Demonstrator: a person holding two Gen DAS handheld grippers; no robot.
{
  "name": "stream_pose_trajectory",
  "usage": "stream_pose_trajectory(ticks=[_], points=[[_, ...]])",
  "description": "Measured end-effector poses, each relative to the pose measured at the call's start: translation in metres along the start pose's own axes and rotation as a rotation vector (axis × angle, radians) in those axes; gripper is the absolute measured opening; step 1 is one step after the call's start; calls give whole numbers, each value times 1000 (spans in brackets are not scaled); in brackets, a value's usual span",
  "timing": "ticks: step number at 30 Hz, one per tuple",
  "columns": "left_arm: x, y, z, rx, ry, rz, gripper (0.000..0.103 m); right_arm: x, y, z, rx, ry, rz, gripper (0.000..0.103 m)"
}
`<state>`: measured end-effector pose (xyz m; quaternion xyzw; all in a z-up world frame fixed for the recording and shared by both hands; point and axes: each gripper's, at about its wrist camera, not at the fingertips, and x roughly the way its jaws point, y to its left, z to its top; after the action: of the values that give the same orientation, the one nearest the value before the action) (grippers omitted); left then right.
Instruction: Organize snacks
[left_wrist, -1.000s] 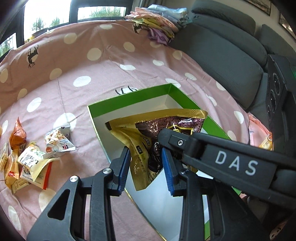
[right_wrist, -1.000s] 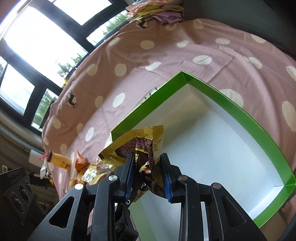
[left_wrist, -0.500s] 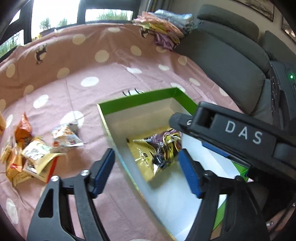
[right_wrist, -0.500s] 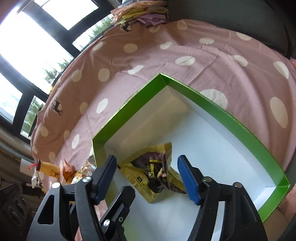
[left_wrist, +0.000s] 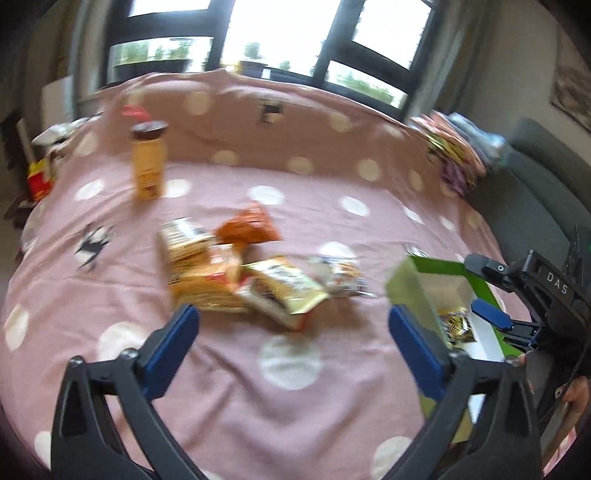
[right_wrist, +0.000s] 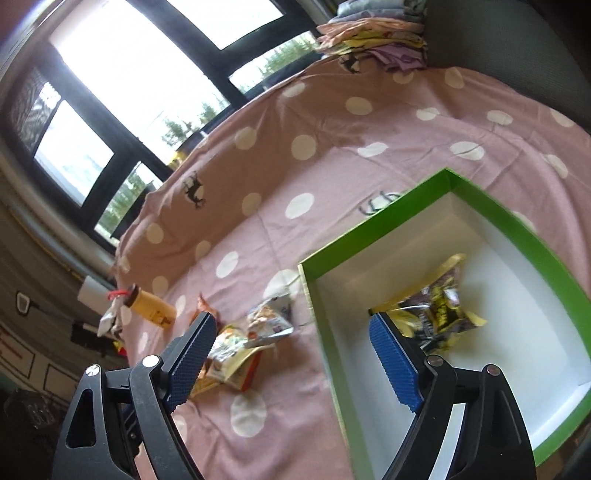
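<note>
A: Left gripper (left_wrist: 291, 328) hung over the cloth (left_wrist: 229, 398), jaws opening wide with nothing between them. The snack pile (left_wrist: 240, 273) ahead was smeared by blur; no labels could be read.

B: Right gripper (right_wrist: 291, 362) was opening too, jaws empty, straddling the green box (right_wrist: 373, 236) wall. The gold bag (right_wrist: 436, 306) lay inside on the white floor, its near end hidden behind the right pad.

A: From the left view only a scrap of that bag showed past the finger. The yellow bottle (left_wrist: 147, 162) stood upright beyond the pile, blurred.

B: The box's near corner was cut off by the frame.
</note>
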<state>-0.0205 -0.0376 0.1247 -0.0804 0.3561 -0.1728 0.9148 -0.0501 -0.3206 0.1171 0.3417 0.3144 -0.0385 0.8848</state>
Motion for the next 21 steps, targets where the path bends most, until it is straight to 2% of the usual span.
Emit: stream_pose_trajectory(ticks=[3, 6, 9, 11, 13, 16, 19, 21], points=[[-4, 36, -10, -84, -6, 74, 102, 26, 23, -5, -39, 72, 5, 86], [10, 59, -18, -122, 42, 121, 102, 56, 48, -12, -118, 104, -82, 86], [15, 78, -23, -151, 68, 158, 102, 88, 63, -13, -164, 115, -129, 86], [17, 87, -23, -172, 71, 160, 102, 107, 68, -12, -180, 89, -171, 85], [17, 91, -23, -186, 73, 148, 102, 125, 75, -13, -233, 57, -261, 85], [18, 94, -22, -188, 84, 148, 102, 159, 76, -12, -278, 99, -319, 85], [19, 99, -21, -204, 94, 141, 102, 179, 68, -13, -304, 130, -409, 80], [19, 103, -20, -221, 95, 137, 102, 186, 62, -16, -301, 162, -427, 75]])
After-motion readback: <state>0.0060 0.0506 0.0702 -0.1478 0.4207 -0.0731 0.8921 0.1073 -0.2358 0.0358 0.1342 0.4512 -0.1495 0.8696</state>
